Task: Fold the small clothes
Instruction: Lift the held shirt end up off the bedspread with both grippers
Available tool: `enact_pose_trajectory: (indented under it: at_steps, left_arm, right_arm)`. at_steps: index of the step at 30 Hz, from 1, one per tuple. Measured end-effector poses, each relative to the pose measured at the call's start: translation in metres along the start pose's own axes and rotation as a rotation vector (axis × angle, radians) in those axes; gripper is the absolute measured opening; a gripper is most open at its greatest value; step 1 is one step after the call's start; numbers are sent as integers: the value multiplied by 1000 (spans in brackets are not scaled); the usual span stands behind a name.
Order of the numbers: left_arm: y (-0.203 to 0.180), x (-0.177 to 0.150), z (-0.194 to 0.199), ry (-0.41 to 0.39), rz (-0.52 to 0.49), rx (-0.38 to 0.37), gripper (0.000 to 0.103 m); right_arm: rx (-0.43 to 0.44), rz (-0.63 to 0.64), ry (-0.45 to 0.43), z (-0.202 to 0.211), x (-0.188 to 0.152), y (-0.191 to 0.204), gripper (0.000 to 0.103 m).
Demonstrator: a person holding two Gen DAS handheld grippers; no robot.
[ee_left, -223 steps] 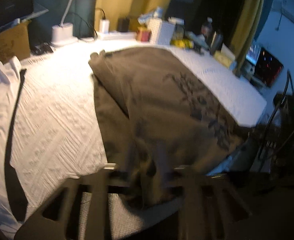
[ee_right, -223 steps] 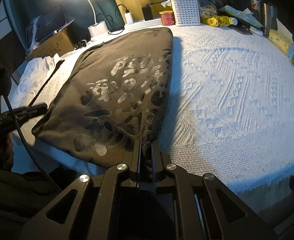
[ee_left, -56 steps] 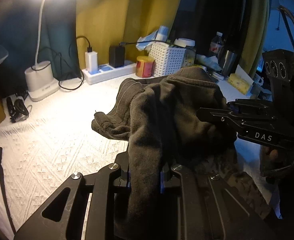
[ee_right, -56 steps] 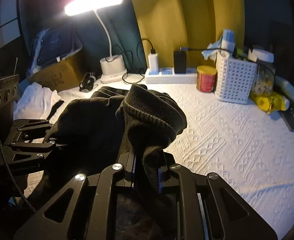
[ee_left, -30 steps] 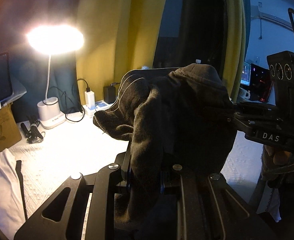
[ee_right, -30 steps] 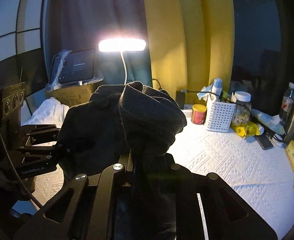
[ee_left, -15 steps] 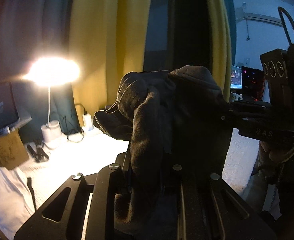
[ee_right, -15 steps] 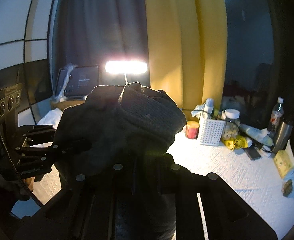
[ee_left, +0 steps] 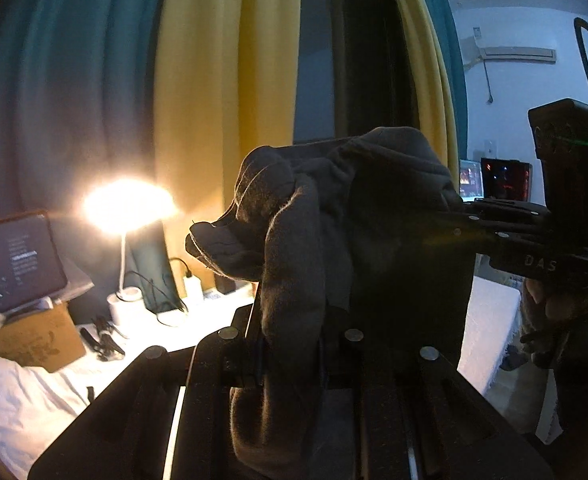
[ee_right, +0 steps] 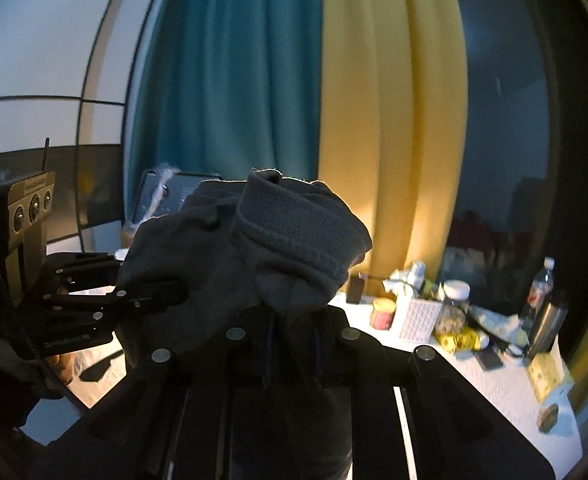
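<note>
Tools left (ee_left: 290,360) and right (ee_right: 290,356) each pinch bunched dark garment (ee_left: 357,216), jaws nearly closed.

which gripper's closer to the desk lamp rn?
Left, as far as these views show. The left gripper has the desk lamp up ahead on its left; the right gripper sits on the other side, both clamped on the dark garment.

My views are dim. One lit lamp (ee_left: 128,206) flares white in the left view, warming the yellow curtain (ee_left: 230,92) behind it. The dark cloth (ee_right: 270,248) is backlit, with a thin bright rim. Straight lines bow near the picture edges, and the corners go black.
</note>
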State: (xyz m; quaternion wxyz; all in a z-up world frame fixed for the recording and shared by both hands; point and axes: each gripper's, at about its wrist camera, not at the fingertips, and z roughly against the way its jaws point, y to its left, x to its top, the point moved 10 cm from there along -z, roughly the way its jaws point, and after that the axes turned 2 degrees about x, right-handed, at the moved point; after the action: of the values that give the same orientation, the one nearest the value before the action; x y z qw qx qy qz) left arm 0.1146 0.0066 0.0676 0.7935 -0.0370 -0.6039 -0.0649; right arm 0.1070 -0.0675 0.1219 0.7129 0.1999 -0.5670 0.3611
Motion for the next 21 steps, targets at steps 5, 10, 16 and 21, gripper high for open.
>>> enact_pose_trajectory:
  at_steps: [5,10,16,21]
  left_arm:
    - [12,12,22,-47,-5,52,16]
    - [33,15,40,-75,0,104,16]
    - [58,15,66,-78,7,157,16]
    - [81,12,93,-83,-4,228,16]
  right_arm:
    - [30,31,-53,8,23,19,16]
    - [74,60,-95,12,39,41,16]
    - [141,101,-124,6,56,78,16]
    - [218,139,-146,5,68,116,16]
